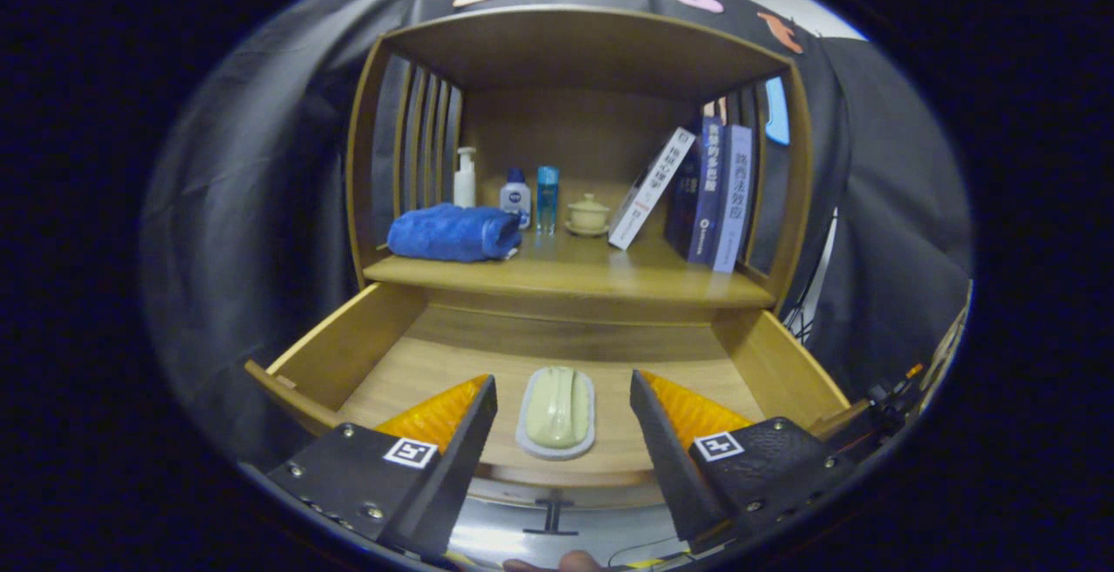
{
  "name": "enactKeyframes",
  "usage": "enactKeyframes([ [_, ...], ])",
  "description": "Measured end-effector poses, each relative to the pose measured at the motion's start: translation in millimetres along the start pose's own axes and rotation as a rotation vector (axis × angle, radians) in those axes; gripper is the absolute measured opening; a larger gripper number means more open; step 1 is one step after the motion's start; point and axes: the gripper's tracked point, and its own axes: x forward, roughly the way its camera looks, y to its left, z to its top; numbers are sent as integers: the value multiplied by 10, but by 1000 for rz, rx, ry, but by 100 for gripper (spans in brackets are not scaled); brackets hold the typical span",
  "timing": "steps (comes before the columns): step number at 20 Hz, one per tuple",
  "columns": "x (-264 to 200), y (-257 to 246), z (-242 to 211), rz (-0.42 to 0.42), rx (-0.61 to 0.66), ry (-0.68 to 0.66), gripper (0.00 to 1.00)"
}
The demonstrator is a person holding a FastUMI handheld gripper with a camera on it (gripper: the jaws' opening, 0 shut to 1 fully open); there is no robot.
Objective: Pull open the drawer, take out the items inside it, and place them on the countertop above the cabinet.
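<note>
The wooden drawer point(348, 346) stands pulled open below the cabinet's countertop point(574, 280). On its floor lies a pale green bar of soap on a grey oval dish point(557, 415), near the drawer's front wall. My gripper point(561, 393) hovers over the drawer, open, its two fingers on either side of the soap dish with a gap to each. Nothing is held between the fingers.
On the countertop sit a folded blue towel point(452, 232), a white pump bottle point(466, 176), two small bottles point(531, 198), a lidded ceramic cup point(588, 213) and several leaning books point(705, 193). A shelf roof point(583, 45) covers it. Bare countertop lies in front of the cup.
</note>
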Motion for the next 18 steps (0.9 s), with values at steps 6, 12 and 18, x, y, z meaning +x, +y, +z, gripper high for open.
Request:
enactKeyframes([
  [6,570,12,-276,-1,44,232,90],
  [12,872,-62,-574,-61,67,414,58],
  [18,897,61,-644,48,147,436,15],
])
